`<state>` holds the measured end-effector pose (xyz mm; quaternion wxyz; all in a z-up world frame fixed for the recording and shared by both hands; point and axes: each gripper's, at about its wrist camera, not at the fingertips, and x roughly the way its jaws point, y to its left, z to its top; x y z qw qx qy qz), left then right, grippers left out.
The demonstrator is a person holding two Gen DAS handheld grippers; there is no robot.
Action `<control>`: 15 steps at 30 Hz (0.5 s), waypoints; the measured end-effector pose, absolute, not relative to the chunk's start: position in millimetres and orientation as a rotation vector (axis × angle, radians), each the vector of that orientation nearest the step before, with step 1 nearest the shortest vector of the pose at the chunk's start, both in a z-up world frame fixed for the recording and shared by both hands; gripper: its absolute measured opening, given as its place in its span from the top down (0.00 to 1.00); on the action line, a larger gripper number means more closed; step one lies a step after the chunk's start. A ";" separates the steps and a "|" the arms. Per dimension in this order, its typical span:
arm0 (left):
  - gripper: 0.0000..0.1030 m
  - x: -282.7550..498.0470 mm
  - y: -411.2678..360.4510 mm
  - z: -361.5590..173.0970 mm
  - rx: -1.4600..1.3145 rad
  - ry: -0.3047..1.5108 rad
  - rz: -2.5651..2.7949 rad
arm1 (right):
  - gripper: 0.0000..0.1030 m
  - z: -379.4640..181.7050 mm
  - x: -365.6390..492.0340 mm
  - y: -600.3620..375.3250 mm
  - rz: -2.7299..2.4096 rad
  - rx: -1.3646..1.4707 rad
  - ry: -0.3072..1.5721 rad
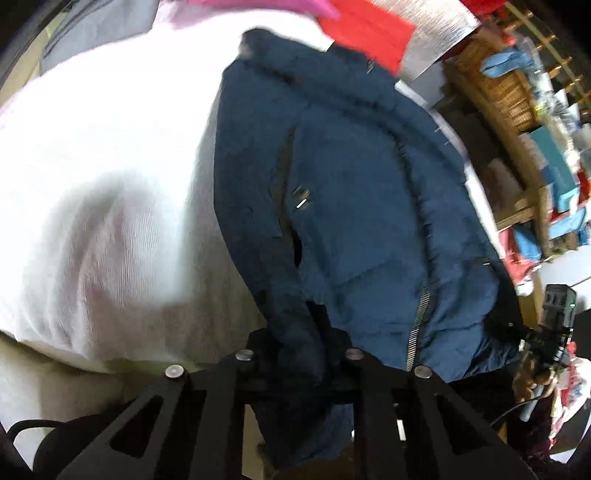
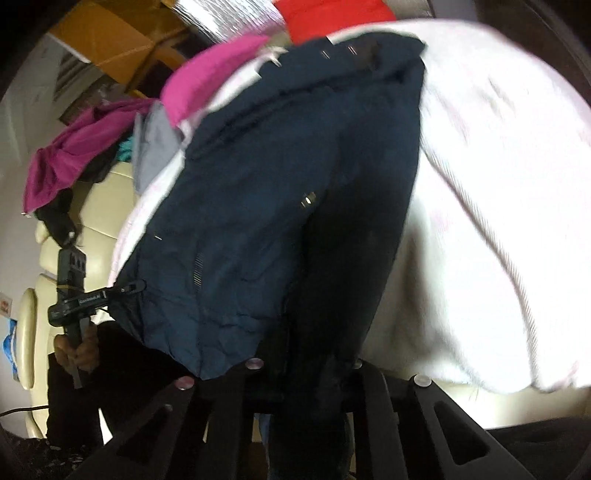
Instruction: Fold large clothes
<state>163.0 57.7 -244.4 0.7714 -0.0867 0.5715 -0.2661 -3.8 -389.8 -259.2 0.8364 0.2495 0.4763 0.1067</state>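
Observation:
A navy padded jacket [image 1: 351, 192] with a metal zip lies lengthwise on a white ribbed cloth [image 1: 92, 177], its far end pointing away from me. My left gripper [image 1: 306, 354] is shut on a bunched fold at the jacket's near edge. In the right wrist view the same jacket [image 2: 240, 221] fills the middle, and my right gripper [image 2: 306, 365] is shut on its dark near edge. Both pairs of fingertips are buried in fabric. Each view shows the other tool held in a hand: at the right edge [image 1: 556, 314] and at the left [image 2: 72, 291].
The white cloth [image 2: 498, 221] spreads under and beside the jacket. Pink [image 2: 210, 81], red [image 1: 365, 29], magenta [image 2: 74, 155] and grey [image 2: 155, 147] garments lie at the far end. A cream sofa [image 2: 96, 206] stands left. Wicker shelving [image 1: 506, 92] with clutter stands right.

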 end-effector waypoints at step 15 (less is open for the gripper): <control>0.89 244.0 66.4 -141.2 -0.392 0.957 -0.663 | 0.93 -164.7 42.9 -467.9 0.210 0.705 0.518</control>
